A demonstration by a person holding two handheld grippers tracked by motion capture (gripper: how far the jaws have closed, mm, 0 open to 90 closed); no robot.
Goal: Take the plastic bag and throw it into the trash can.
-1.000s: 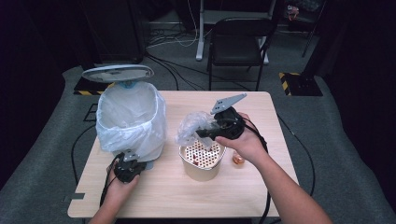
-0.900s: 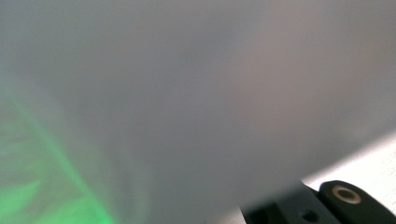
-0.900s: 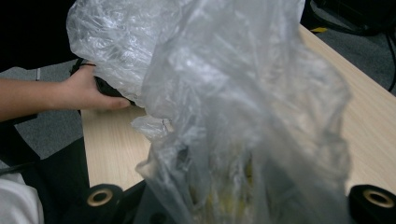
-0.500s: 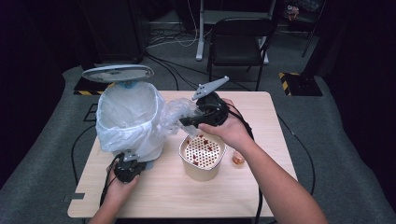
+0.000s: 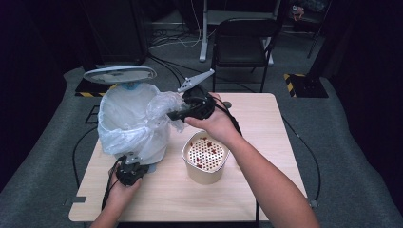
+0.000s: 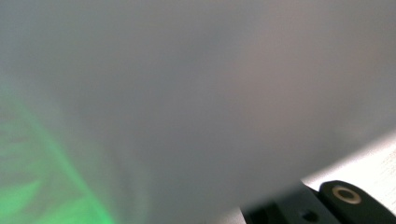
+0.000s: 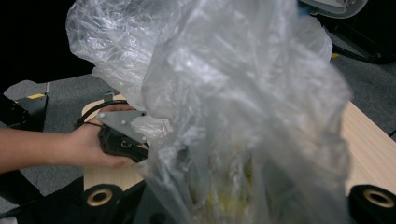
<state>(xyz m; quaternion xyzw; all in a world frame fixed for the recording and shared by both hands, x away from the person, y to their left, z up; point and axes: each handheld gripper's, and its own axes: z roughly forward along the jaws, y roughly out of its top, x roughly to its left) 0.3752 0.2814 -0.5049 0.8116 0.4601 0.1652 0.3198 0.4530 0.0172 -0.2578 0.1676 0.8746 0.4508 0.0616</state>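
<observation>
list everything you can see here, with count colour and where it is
table: 1, light wood, centre
bin: 1, lined with a white bag, table's left, lid raised
clear plastic bag: 1, crumpled, at the bin's rim, held in the right tongs
perforated bowl: 1, cream, red bits inside, mid-table
folding chair: 1, black, behind the table
left tongs: black, at the bin's base
right tongs: black, shut on the clear bag
</observation>
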